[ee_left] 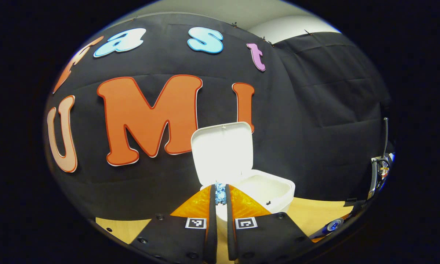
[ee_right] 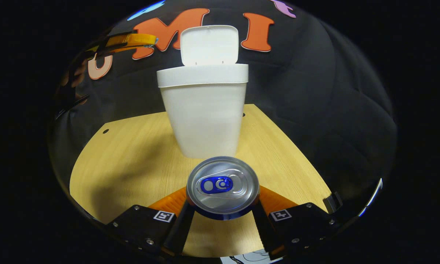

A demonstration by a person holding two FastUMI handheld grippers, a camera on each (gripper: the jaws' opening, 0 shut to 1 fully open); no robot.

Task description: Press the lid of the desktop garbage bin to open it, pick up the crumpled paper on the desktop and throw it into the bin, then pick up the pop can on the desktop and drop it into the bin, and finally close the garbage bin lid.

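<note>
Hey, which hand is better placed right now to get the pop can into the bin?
Right. The right tongs already straddle the pop can, standing on the desktop before the bin, whose lid is up. The left tongs hover near the bin's rim, pinching something small.

Bin (ee_right: 204, 117) plain white, lid (ee_right: 208, 44) white too, inside also white. Pop can (ee_right: 222, 187) silver top w/ blue pull tab, blue band at rim edge. Table (ee_right: 131, 165) pale yellow wood grain. Tongs (ee_right: 222, 216) carry small black-white square markers on black housing. Booth wall (ee_left: 315, 110) black cloth.
</note>
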